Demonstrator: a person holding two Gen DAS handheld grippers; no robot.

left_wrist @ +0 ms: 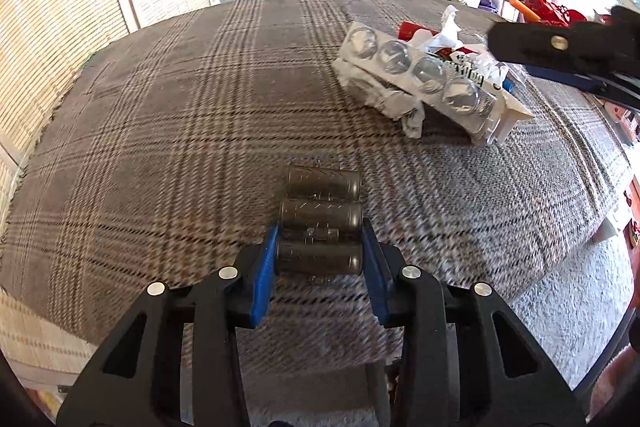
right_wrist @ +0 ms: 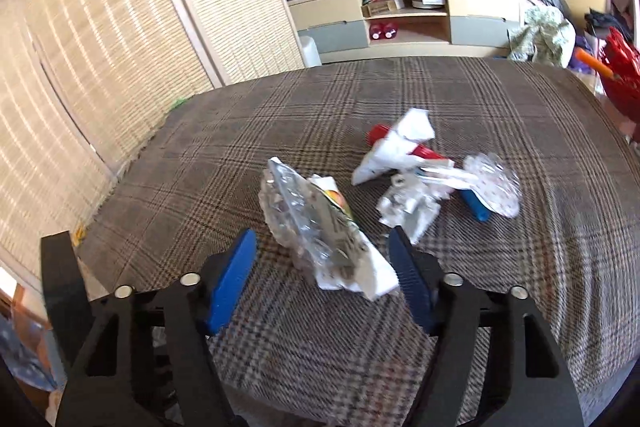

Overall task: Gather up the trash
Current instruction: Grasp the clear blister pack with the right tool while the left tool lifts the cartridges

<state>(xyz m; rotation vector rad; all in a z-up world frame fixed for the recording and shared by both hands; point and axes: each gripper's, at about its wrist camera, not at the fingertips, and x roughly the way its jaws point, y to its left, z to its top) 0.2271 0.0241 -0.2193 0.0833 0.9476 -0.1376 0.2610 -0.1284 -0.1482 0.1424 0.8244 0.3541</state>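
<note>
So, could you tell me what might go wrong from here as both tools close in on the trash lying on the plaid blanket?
The left tool pinches only the nearest cell of the clear ribbed plastic tray; the thin plastic may buckle or slip out. The right tool straddles the crumpled clear blister pack with white paper off-centre, so one pad may just shove it across the blanket. The soft bedding could also snag.

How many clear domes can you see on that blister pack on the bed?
4, in one row along the blister pack by the paper trash: far-left, next, third, nearest. None looks hidden.
</note>
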